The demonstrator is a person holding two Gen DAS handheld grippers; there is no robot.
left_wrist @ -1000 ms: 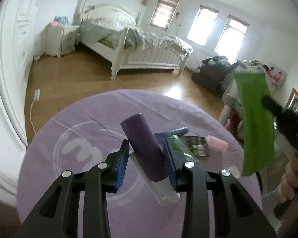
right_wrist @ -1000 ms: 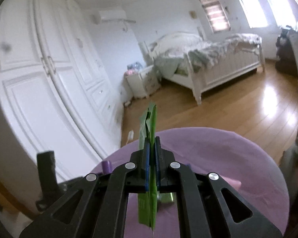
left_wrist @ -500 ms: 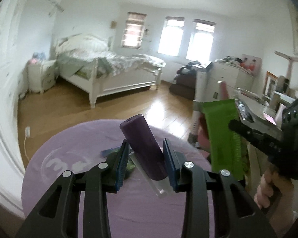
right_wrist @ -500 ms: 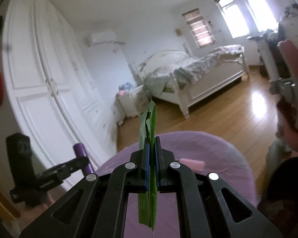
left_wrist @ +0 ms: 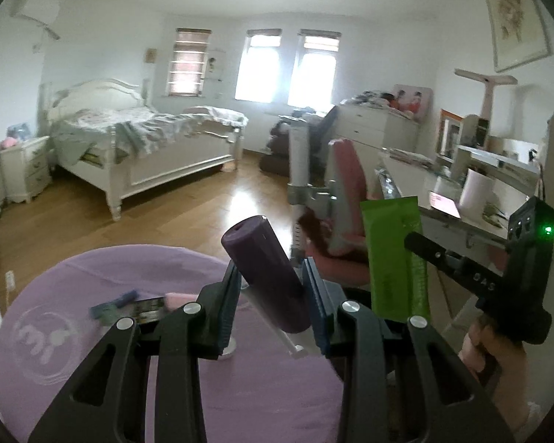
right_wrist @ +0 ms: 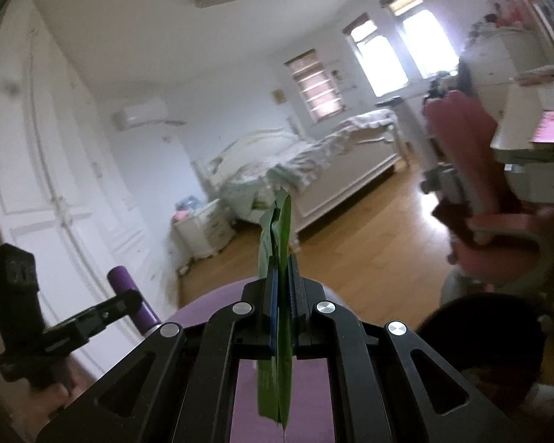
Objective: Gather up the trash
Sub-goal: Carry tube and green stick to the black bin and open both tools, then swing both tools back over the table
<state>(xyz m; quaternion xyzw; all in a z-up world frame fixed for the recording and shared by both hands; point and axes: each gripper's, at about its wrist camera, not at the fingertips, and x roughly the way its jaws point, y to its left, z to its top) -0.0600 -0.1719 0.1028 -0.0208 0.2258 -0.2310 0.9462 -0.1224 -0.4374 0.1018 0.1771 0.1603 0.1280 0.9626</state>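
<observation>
Purple plastic fills your left gripper (left_wrist: pixel 271 297): a fat purple cylinder with a clear stem at its lower end (left_wrist: pixel 266 265), clamped across its middle between the blue pads, its long axis tilted up and away from the jaws toward the left. Your right gripper (right_wrist: pixel 282 317) has its jaws pressed fully together on a flat green foil wrapper (right_wrist: pixel 277 295), which stands on edge, its long axis running up and down through the pads.

Both hands are loaded, so the coming move is a drop-off, not another pick. What it turns on is the dark rounded shape low at the right edge of the right wrist view (right_wrist: pixel 476 336), possibly a bin, though it is too blurred to be sure. It lies to the right of both grippers, and your right hand is the nearer one.

More litter lies on the round lilac tablecloth (left_wrist: pixel 74 350): a dark printed packet (left_wrist: pixel 149 306), a blue-green wrapper (left_wrist: pixel 110 304) and a pale pink piece (left_wrist: pixel 179 298), all near together left of your left jaws.
</observation>
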